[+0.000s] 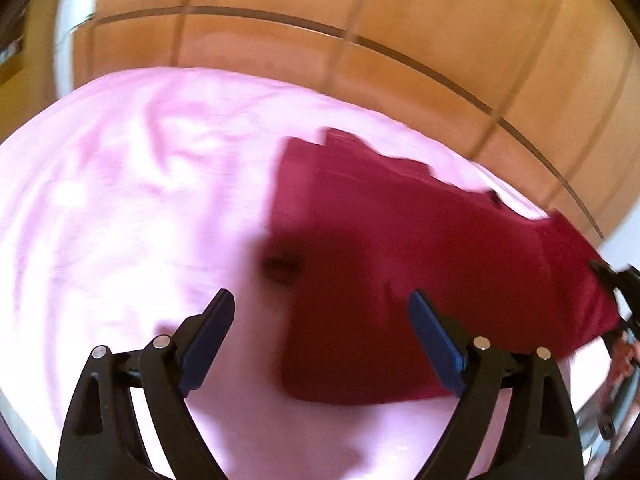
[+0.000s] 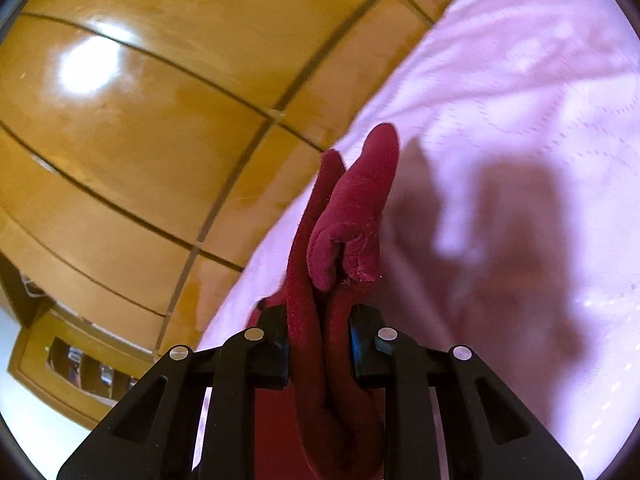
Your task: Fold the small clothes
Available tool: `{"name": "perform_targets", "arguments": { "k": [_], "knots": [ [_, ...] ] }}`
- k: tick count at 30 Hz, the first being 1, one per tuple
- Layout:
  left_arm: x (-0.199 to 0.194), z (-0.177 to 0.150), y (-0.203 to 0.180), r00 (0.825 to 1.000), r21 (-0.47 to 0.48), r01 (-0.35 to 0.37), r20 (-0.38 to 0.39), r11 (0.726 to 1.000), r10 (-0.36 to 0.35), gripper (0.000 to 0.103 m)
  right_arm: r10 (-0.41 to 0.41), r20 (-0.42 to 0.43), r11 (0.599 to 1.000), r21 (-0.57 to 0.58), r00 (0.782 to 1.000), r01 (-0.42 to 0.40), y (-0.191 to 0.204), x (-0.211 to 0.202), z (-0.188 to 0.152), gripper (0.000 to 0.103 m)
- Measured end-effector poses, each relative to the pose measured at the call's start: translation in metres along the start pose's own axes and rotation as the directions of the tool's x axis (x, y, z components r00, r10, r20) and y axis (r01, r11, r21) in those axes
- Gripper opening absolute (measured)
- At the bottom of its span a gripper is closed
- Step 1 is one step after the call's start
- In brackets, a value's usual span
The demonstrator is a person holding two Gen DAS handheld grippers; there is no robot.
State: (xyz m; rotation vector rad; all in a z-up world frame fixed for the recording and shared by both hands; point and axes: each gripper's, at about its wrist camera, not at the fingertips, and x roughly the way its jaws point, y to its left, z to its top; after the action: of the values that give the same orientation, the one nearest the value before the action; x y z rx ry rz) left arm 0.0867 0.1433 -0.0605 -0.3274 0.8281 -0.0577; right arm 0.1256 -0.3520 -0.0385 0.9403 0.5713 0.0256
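Folding is mid-step as I read it: from the left wrist view my left gripper [image 1: 320,308] stands wide with nothing between its blue pads [image 1: 208,340], hovering above the pink bedsheet [image 1: 120,200]. The dark red garment [image 1: 400,280] lies flat on that sheet just ahead and to the right of this gripper, its near-left corner partly under the right-hand finger, apparently already doubled, with stepped edges at the far end; view is blurred so I can't count layers. At the far right edge my right gripper [image 1: 608,280] pinches the garment's right corner, and a bit of the person's hand [image 1: 626,354] shows behind it. Tiled floor [image 1: 400,40] beyond the bed. Right wrist view: right gripper [image 2: 319,340] is narrowed onto a bunched fold of the dark red garment [image 2: 352,220], cloth sticking up ahead past the fingertips, sheet [image 2: 520,120] to its right and below, orange-brown floor [image 2: 140,140] to its left, a wooden cabinet [image 2: 60,368] low left. Next move, my guess: left needs to drop onto a free corner or edge, close on it, then both carry the cloth across evenly so the fold lands square. Writing: none readable in either view; no brand or label on cloth, sheet or grippers; items in the cabinet too small to read.
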Motion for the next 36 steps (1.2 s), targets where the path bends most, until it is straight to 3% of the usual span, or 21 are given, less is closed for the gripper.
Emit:
{"name": "perform_targets", "arguments": {
  "k": [11,19,28,33,36],
  "knots": [
    [-0.004,-0.008,0.053,0.999,-0.102,-0.034,-0.003,0.994,0.033,0.089,0.129,-0.083,0.978,-0.152,0.988,-0.141,0.096,0.023,-0.033,0.020],
    [-0.003,-0.011,0.065,1.000,-0.153,-0.030,0.002,0.988,0.031,0.089,0.174,-0.246,0.956,-0.189,0.954,-0.223,0.143,0.079,-0.085,0.020],
    [-0.009,-0.009,0.075,0.999,-0.169,-0.038,0.010,0.985,0.040,0.090,0.092,-0.430,0.922,-0.305,0.898,-0.241,0.162,0.139,-0.171,0.020],
    [-0.006,-0.010,0.074,0.999,-0.170,-0.040,0.005,0.985,0.042,0.090,-0.045,-0.414,0.855,-0.487,0.909,-0.179,0.166,0.152,-0.201,0.020],
    [-0.006,-0.010,0.073,0.999,-0.164,-0.042,0.007,0.986,0.043,0.091,-0.032,-0.427,0.832,-0.513,0.904,-0.213,0.169,0.152,-0.206,0.048]
  ]
}}
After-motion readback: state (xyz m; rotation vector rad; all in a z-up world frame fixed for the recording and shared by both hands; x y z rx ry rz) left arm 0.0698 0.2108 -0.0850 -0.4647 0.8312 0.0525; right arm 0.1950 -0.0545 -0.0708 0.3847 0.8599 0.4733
